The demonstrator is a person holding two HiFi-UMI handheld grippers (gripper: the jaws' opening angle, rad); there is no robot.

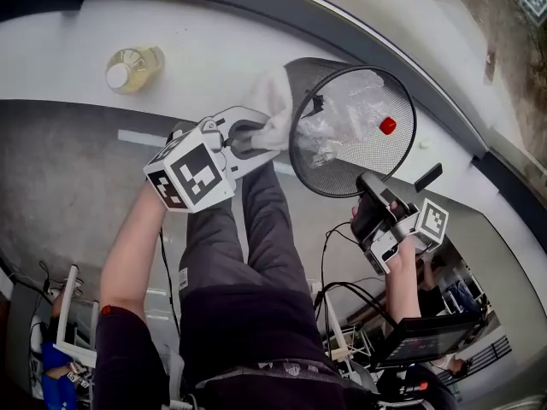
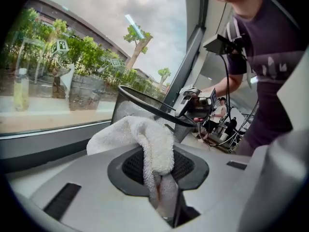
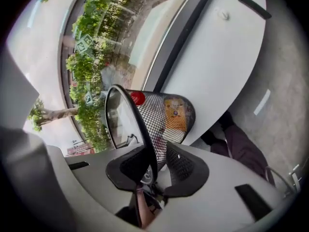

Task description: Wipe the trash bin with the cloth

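White cloth (image 1: 272, 101) held against the black mesh trash bin (image 1: 318, 173)
The left gripper (image 1: 248, 139) is clamped on the cloth, pressing it to the bin's outer wall; the bin lies tipped on the white ledge (image 1: 214, 54), and the right gripper (image 1: 369, 182) pinches its rim between closed jaws

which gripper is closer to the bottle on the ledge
Left. In the head view the left gripper, holding the cloth, sits right of and below the bottle; the right gripper grips the bin at its far rim.
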